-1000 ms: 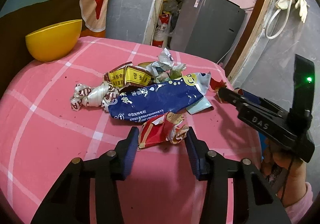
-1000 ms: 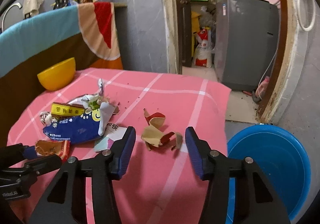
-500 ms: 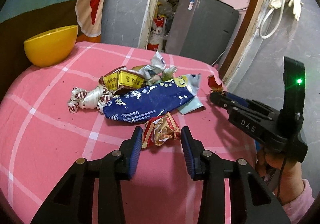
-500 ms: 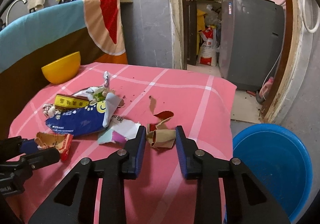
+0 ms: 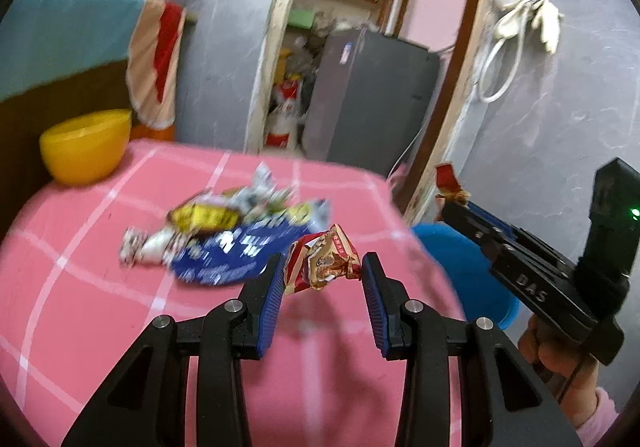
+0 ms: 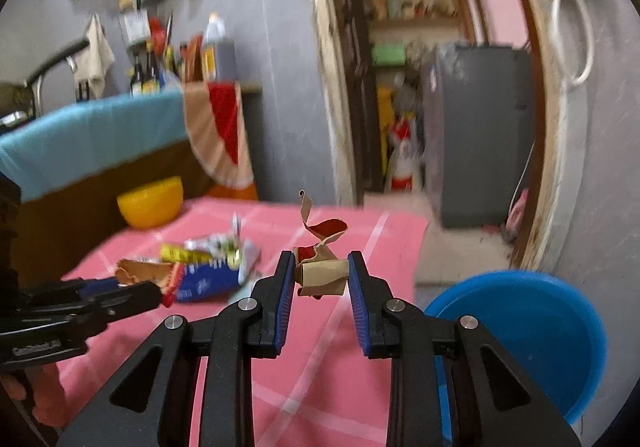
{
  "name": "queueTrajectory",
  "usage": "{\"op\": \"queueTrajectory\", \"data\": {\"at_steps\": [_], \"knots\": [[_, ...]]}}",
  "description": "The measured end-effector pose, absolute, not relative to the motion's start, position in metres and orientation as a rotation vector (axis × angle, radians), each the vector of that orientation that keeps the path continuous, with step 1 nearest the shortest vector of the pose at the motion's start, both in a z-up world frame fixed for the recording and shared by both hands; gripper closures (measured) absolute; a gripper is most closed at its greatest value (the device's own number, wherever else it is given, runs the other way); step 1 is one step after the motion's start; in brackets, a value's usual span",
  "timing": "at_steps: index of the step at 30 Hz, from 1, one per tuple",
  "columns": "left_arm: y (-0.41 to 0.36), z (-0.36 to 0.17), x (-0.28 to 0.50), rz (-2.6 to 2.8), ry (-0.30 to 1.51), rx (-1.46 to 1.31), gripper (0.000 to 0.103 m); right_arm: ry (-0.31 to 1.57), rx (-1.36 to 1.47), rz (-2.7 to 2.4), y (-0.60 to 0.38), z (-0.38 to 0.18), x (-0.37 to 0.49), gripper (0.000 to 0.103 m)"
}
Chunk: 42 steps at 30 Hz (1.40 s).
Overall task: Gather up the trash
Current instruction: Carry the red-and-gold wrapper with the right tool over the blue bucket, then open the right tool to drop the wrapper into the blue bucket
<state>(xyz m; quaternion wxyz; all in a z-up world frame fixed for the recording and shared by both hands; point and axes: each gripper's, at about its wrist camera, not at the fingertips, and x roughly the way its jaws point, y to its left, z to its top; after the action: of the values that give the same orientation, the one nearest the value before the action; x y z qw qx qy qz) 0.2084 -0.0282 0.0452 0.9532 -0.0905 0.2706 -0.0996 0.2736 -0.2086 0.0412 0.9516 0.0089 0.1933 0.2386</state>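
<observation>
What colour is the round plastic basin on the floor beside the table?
The round plastic basin is bright blue; the right wrist view shows it best.

My left gripper (image 5: 322,274) is raised and level, jaws clamped on a crumpled wrapper (image 5: 320,264). My right gripper (image 6: 319,274) sits beside it, jaws pinching a paper scrap (image 6: 320,275). Hand (image 5: 560,351) grip detail appears blurred.

Glossy foil wrapper (image 5: 325,262), matt paper scrap (image 6: 322,274), cloth tablecloth (image 5: 100,311).
</observation>
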Motion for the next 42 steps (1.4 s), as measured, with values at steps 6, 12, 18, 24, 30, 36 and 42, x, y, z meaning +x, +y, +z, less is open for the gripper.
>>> {"op": "queueTrajectory", "data": {"at_steps": [6, 12, 18, 24, 30, 36, 42], "knots": [[-0.064, 0.079, 0.213, -0.274, 0.394, -0.159, 0.069, 0.226, 0.056, 0.402, -0.246, 0.081, 0.247, 0.078], [-0.107, 0.098, 0.232, -0.374, 0.313, -0.138, 0.069, 0.133, 0.050, 0.270, -0.283, 0.101, 0.234, 0.078], [-0.149, 0.098, 0.261, -0.462, 0.338, -0.134, 0.069, 0.155, 0.065, 0.158, -0.320, 0.091, 0.241, 0.078], [-0.181, 0.078, 0.297, -0.502, 0.456, -0.128, 0.069, 0.250, 0.102, 0.101, -0.348, 0.062, 0.253, 0.077], [-0.195, 0.048, 0.327, -0.489, 0.615, -0.141, 0.067, 0.346, 0.145, 0.085, -0.362, 0.032, 0.267, 0.076], [-0.198, 0.026, 0.348, -0.485, 0.738, -0.161, 0.062, 0.414, 0.164, 0.090, -0.363, 0.015, 0.276, 0.073], [-0.194, 0.031, 0.340, -0.465, 0.749, -0.171, 0.050, 0.438, 0.170, 0.089, -0.363, 0.010, 0.279, 0.064]]}}
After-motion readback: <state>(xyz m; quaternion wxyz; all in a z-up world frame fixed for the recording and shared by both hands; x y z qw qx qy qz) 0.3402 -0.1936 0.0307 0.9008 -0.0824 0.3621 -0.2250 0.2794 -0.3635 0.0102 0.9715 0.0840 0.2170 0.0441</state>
